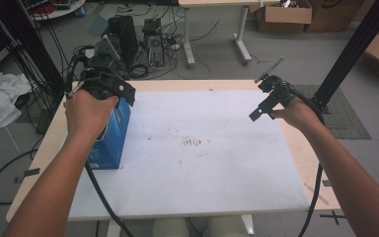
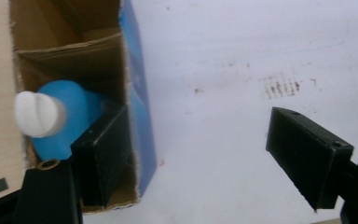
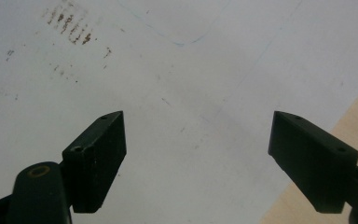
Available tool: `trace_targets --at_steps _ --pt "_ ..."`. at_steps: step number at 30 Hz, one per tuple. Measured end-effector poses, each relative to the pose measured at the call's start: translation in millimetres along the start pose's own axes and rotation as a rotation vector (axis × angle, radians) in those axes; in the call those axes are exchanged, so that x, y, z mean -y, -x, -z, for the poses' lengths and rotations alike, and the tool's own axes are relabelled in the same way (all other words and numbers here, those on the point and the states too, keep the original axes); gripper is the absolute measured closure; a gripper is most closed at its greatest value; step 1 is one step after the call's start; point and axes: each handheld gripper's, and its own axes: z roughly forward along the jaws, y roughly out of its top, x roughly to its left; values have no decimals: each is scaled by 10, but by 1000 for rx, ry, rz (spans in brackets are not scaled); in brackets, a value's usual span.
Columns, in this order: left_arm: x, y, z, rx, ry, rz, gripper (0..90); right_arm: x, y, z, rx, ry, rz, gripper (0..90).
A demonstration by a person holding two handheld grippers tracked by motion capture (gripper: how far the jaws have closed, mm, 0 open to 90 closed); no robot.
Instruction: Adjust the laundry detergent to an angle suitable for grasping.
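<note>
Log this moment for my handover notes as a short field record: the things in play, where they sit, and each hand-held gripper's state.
container: blue cardboard box, top flaps open, standing at the left edge of the white mat
contents: blue bottle with a white cap, upright inside the box
left hand-held gripper: open, above the box; one jaw over the box opening, the other over the mat; nothing gripped
right hand-held gripper: open, empty, above the mat's right side
mat marks: dark smudges near the centre
</note>
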Motion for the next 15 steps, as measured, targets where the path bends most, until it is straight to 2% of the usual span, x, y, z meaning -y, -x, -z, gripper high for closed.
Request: trace_targets --at_steps 4,7,15 --pt "-15 113 -35 15 -9 -10 230 -6 -19 -6 -1 0 11 191" --pt "-28 214 -57 19 -20 -36 230 -10 -30 2 -2 3 12 191" --pt "-49 425 -104 54 -19 -60 230 -23 -53 17 0 -2 15 190"
